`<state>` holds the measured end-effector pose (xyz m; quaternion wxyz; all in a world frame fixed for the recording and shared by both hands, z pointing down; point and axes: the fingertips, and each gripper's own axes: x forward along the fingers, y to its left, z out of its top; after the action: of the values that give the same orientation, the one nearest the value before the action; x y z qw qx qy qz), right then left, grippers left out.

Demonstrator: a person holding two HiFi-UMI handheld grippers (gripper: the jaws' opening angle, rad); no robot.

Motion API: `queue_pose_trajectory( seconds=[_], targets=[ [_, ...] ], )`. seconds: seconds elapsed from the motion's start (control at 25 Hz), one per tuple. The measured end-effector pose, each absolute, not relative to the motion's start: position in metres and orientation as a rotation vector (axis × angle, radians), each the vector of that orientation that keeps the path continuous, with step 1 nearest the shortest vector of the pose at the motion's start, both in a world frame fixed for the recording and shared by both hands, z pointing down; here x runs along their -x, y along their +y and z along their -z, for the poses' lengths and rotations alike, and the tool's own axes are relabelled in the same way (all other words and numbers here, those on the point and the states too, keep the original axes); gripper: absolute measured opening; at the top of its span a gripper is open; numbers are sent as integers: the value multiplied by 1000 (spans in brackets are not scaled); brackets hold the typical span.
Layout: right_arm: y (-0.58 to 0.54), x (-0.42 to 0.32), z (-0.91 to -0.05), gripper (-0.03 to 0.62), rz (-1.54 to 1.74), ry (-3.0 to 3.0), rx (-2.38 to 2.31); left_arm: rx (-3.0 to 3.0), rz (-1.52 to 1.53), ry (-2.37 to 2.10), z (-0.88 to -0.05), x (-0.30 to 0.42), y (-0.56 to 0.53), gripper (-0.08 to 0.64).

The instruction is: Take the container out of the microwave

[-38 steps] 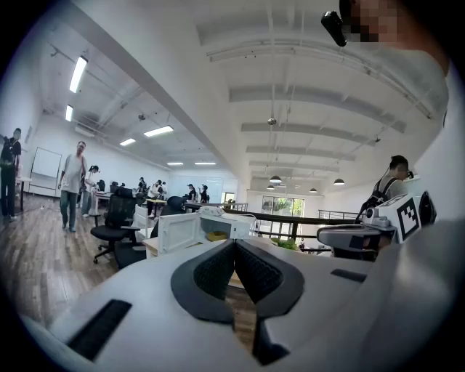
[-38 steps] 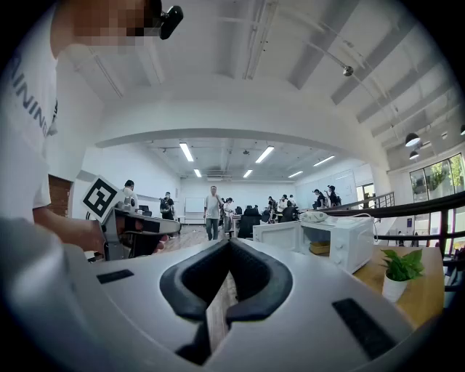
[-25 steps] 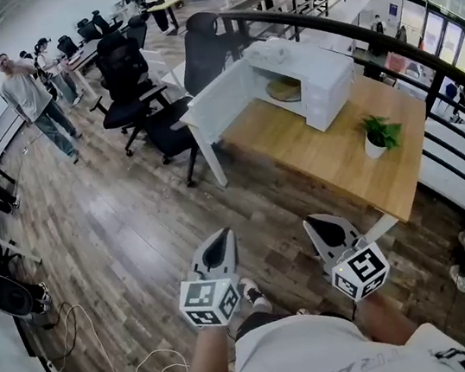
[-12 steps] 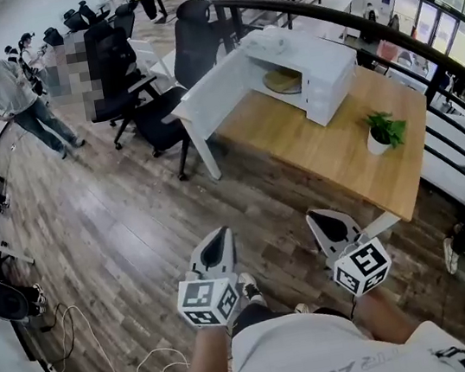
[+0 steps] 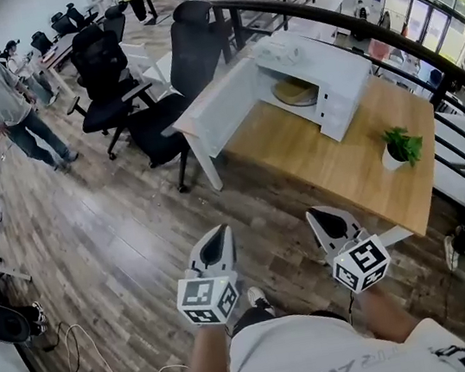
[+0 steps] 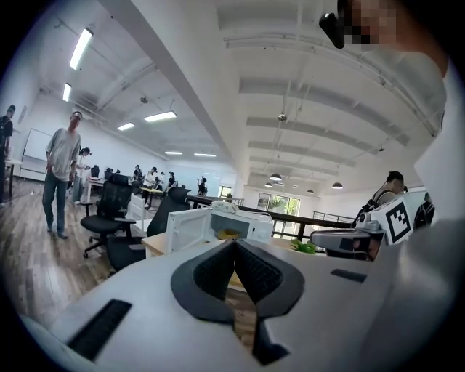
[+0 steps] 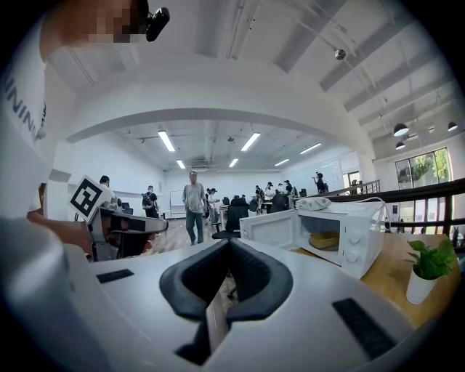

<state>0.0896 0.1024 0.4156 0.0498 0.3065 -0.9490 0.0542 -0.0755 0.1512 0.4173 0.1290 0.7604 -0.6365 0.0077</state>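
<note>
A white microwave point(image 5: 333, 77) stands on the far end of a wooden table point(image 5: 333, 160), its door point(image 5: 218, 97) swung open to the left. Inside lies a tan, shallow container point(image 5: 296, 92); it also shows in the left gripper view as the container point(image 6: 227, 234) and in the right gripper view as the container point(image 7: 325, 240). My left gripper point(image 5: 217, 243) and right gripper point(image 5: 327, 220) are held side by side over the floor, well short of the table. Both have their jaws closed together with nothing between them, as the left gripper point(image 6: 234, 248) and the right gripper point(image 7: 229, 248) show in their own views.
A potted plant point(image 5: 401, 148) stands at the table's right end. Black office chairs point(image 5: 187, 65) crowd the table's far left corner. A person point(image 5: 6, 107) stands at the left. A dark railing point(image 5: 423, 63) runs behind the table. A white object point(image 5: 291, 47) lies on the microwave.
The view has drawn nearer to the table and microwave. Both grippers keep their places in the head view, still closed and empty. The person at the left has shifted a little.
</note>
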Motion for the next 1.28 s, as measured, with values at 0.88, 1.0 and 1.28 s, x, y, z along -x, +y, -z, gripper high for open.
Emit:
queue_pose_trajectory(
  seconds=[0.88, 1.0, 1.28],
  targets=[
    [-20, -17, -437, 23, -213, -2768, -1097, -2290, -39, -1687, -435, 150, 17, 32],
    [-54, -22, -434, 23, -230, -2776, -1116, -2296, -45, -1678, -431, 143, -13, 32],
    [-134, -49, -437, 23, -250, -2779, -1154, -2342, -68, -1652, -424, 113, -98, 31]
  ],
)
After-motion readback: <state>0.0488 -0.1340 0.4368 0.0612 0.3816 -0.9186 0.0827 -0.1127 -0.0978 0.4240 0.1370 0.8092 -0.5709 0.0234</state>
